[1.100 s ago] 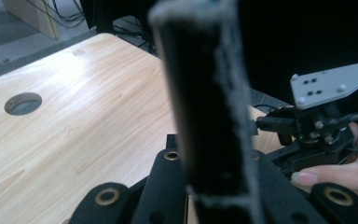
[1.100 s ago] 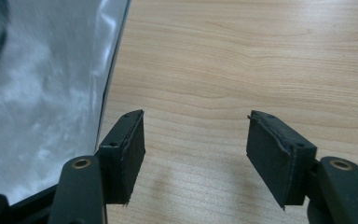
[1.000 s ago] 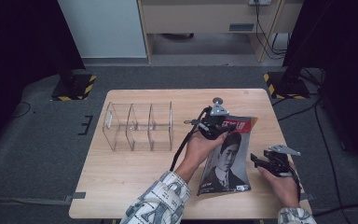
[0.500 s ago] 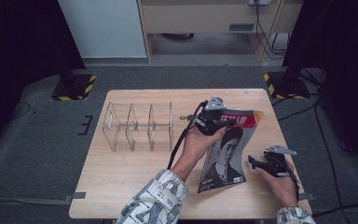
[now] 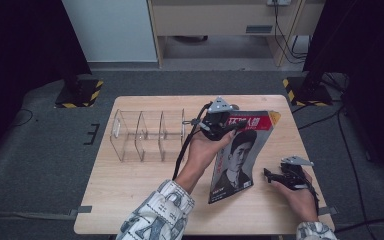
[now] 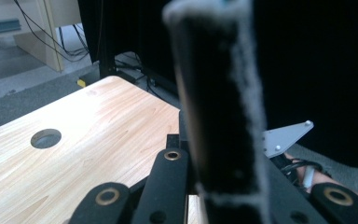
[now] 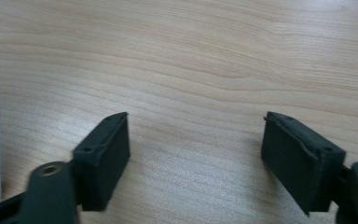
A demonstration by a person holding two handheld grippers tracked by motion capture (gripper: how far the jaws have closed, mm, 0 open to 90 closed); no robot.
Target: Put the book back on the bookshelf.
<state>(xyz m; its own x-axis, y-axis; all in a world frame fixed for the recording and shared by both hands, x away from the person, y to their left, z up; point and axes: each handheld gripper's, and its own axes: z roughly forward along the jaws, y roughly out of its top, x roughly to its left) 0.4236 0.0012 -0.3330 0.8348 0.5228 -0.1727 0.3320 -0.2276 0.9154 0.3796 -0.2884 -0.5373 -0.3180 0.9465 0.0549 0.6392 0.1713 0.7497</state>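
Since the earlier frame the left tongs, clenched on the far edge of the one magazine, have lifted it steeper off the table, its near edge still resting at centre-right. The right tongs have just been opening and stand released, nothing between them. On the left, one clear divider rack has three compartments, all holding nothing.

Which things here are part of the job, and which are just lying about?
In the job: magazine, clamped at its top edge by the left gripper; right gripper, jaws just opened, nothing between them.
Lying about: clear divider rack; wooden table.
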